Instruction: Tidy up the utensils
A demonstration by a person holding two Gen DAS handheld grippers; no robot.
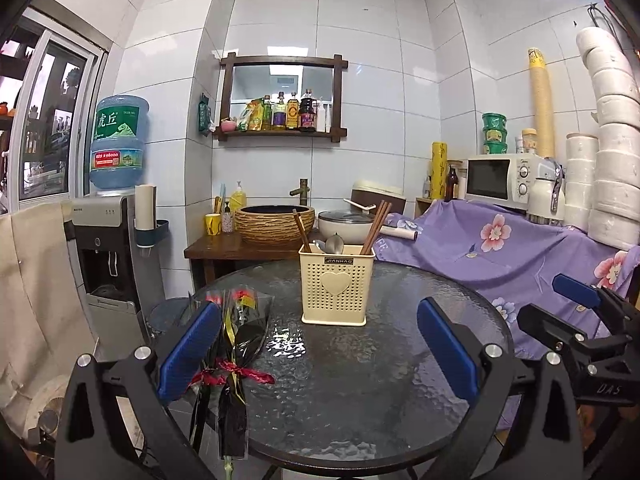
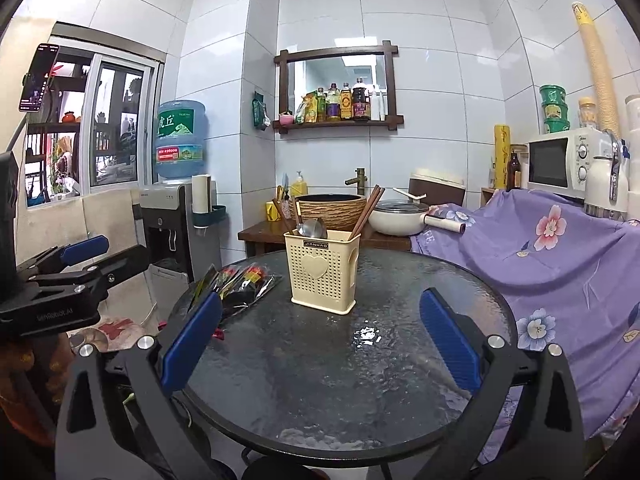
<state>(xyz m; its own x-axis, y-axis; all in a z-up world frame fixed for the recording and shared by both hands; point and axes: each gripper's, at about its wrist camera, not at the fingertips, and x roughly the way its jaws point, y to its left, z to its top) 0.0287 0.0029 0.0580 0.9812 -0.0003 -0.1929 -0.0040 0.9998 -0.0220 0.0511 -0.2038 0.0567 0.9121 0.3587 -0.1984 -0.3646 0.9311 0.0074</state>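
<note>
Left wrist view: the left tool [image 1: 318, 346] is spread wide and holds nothing, poised over the near part of the round glass worktop [image 1: 360, 400]. The cream utensil holder [image 1: 335, 284] stands upright toward the far side of the worktop, centred between the fingers. It contains wooden chopsticks [image 1: 376, 226] leaning right, a second wooden utensil at left, and metal spoons [image 1: 334, 243]. A wrapped flower bundle [image 1: 236, 344] lies on the worktop just beside the left finger, partly overlapping it. The right tool [image 1: 576, 292] enters at the right edge.

Right wrist view: the right tool [image 2: 320, 340] is spread wide and empty. The utensil holder [image 2: 322, 270] stands ahead, unobstructed. The flower bundle [image 2: 240, 284] lies left of it. The purple floral cloth [image 2: 560, 272] borders the worktop [image 2: 320, 392] on the right.
</note>
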